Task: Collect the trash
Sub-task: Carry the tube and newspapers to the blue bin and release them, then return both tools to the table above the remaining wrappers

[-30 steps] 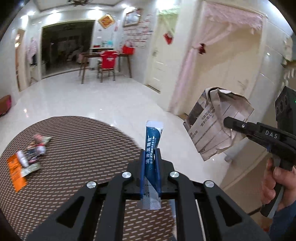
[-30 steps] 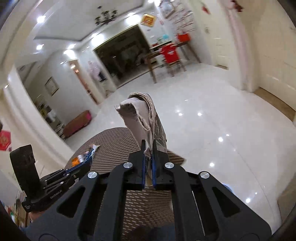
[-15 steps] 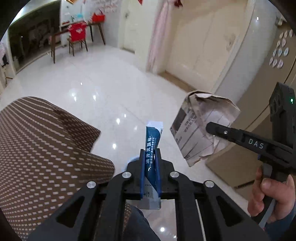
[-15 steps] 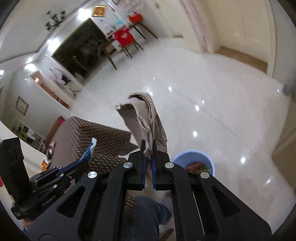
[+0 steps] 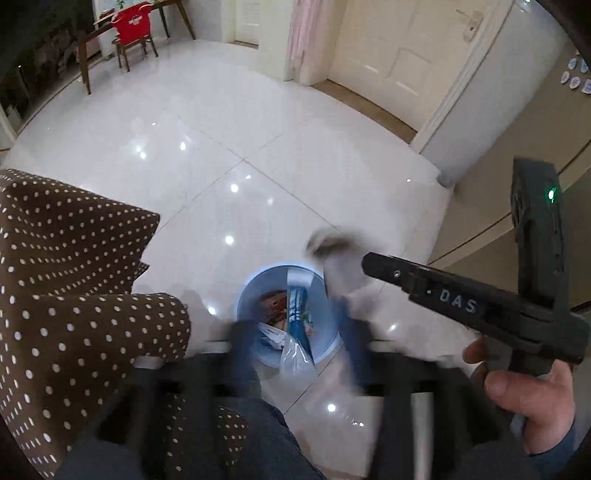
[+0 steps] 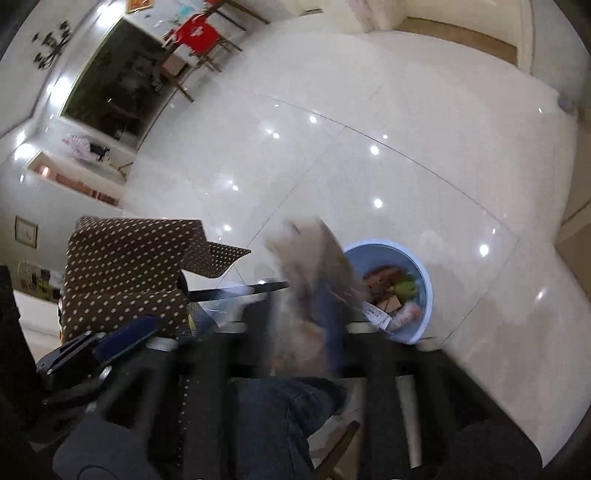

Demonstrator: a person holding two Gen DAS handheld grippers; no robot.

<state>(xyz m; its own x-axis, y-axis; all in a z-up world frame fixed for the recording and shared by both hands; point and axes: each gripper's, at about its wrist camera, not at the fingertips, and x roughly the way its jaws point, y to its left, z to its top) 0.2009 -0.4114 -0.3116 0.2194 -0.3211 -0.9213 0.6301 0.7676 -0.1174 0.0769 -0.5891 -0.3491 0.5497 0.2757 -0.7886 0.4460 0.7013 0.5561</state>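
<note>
**Both tongs opening above the blue bin**

Nearest the lens, left wrist view: left tongs (image 5: 295, 343), jaws opening, fingers blurred and standing apart. The blue sachet (image 5: 297, 325) hangs between them, touching neither pad that I can make out, directly over the bin's mouth. A trouser leg (image 5: 266, 435) sits below the tongs.

Right wrist view: right tongs (image 6: 299, 332), jaws opening, also blurred. The crumpled newspaper (image 6: 314, 266) lies between the spread fingers, smeared by motion; contact with the pads cannot be told. It overlaps the bin's near-left rim in this view. In the left wrist view the same paper appears as a grey blur at the tip of the right tongs, which a hand (image 5: 524, 398) holds by the grip.

Next out: light blue bin (image 6: 424, 291) on the white tiled floor (image 6: 369, 166), just off the tabletop's edge. Inside: reddish, green and white wrappers.

Left of the bin: brown dotted cloth (image 5: 74, 277) draping over the tabletop edge.

Far: a red-backed chair (image 5: 133, 33) by a wooden table, and a cream door (image 5: 399, 55).
</note>
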